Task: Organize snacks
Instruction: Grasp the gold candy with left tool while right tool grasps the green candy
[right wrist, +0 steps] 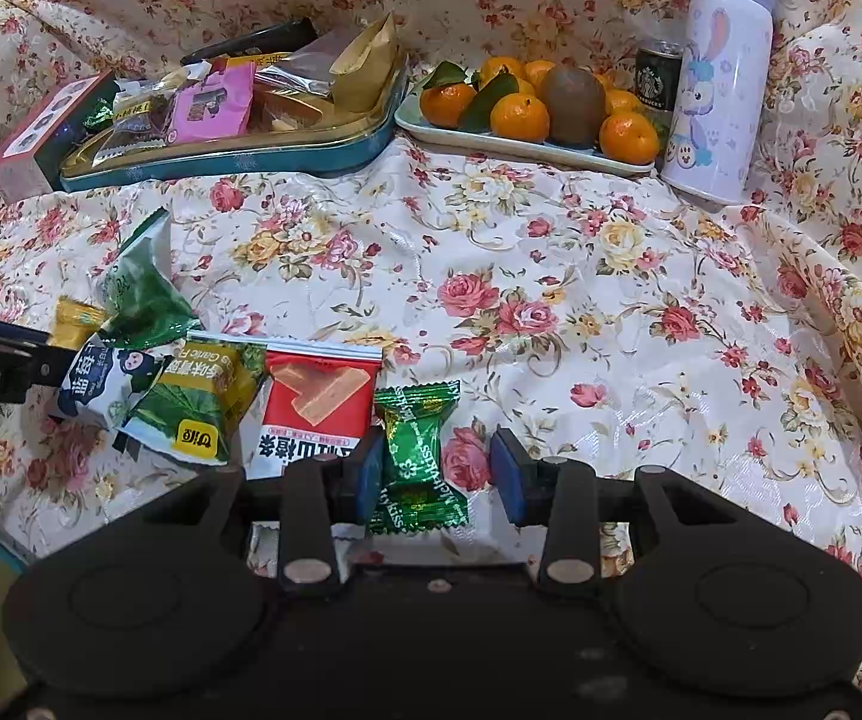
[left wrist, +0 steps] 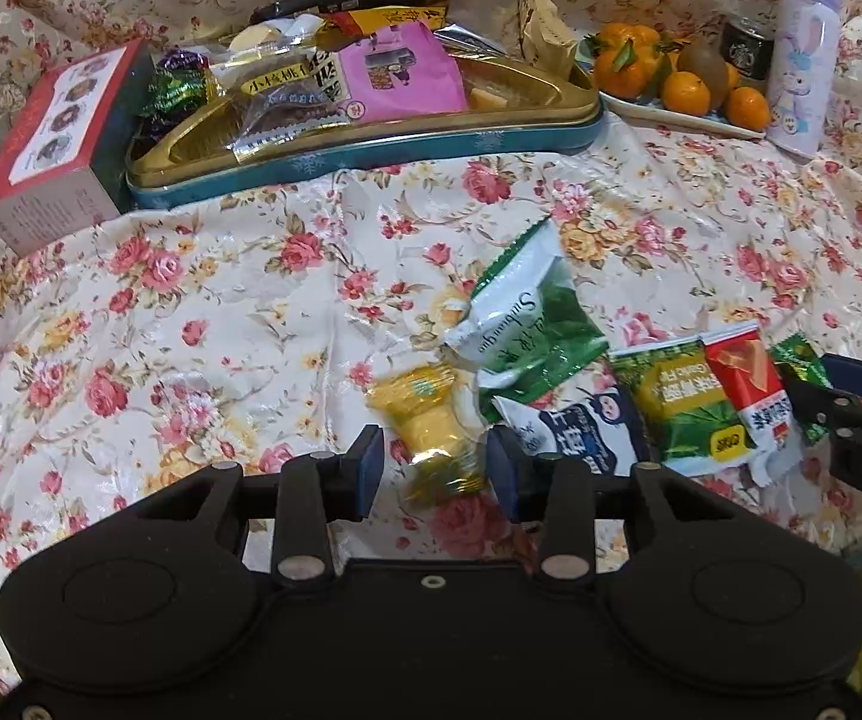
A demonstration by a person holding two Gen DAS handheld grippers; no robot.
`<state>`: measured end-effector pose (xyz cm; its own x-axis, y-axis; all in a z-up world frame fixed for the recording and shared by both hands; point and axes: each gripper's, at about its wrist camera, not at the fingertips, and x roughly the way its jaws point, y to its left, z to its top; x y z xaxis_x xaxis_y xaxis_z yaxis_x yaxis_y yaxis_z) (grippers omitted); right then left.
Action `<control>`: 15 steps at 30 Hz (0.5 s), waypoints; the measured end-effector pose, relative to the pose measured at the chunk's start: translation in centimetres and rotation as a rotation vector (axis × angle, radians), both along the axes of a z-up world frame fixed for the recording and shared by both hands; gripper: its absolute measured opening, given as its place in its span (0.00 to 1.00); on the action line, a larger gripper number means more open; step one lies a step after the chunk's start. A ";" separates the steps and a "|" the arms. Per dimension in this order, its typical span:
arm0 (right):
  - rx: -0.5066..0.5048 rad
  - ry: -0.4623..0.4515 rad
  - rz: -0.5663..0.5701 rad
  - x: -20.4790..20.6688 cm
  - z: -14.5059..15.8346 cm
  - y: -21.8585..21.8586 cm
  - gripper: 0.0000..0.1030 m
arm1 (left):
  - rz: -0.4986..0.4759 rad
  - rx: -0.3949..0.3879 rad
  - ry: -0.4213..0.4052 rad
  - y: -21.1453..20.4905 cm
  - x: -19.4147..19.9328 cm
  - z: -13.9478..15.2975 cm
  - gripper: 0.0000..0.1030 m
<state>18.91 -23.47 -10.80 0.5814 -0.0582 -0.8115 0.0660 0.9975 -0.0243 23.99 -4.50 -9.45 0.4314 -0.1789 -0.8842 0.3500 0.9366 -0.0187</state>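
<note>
We see a flowered cloth [right wrist: 550,276] spread over everything. At the back lies a teal tin [left wrist: 371,150] heaped with packets, a red box [left wrist: 53,138] against its left side. Beside the tin is a tray [right wrist: 490,147] of oranges [right wrist: 519,115], with a lilac bottle [right wrist: 718,90] and a dark can [right wrist: 657,81] at its right end.

Nearer to us, a row of loose snacks lies on the cloth: a green and white packet [left wrist: 526,312], a blue and white packet [left wrist: 574,426], a green and yellow packet [right wrist: 203,402] and a red packet [right wrist: 317,402], overlapping one another.

Our left gripper [left wrist: 435,468] has its jaws spread around a gold candy [left wrist: 431,426]; the right pad seems at its wrapper, the left pad stands clear. Our right gripper [right wrist: 436,474] has its jaws apart around a green candy [right wrist: 419,456]; the left pad touches it, the right pad is clear.
</note>
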 end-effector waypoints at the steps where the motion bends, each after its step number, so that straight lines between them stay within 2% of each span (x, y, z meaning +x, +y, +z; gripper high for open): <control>1: 0.000 -0.002 0.001 0.0 0.0 0.0 0.40 | 0.001 0.006 -0.004 0.0 0.1 0.0 0.47; 15: 0.004 -0.035 0.001 -0.6 -0.2 -0.1 0.39 | 0.038 0.011 -0.035 0.8 1.1 -0.6 0.50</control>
<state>18.30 -23.59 -10.97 0.6092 -0.0543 -0.7912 0.0655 0.9977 -0.0180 25.11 -3.69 -10.04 0.4686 -0.1528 -0.8701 0.3148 0.9492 0.0029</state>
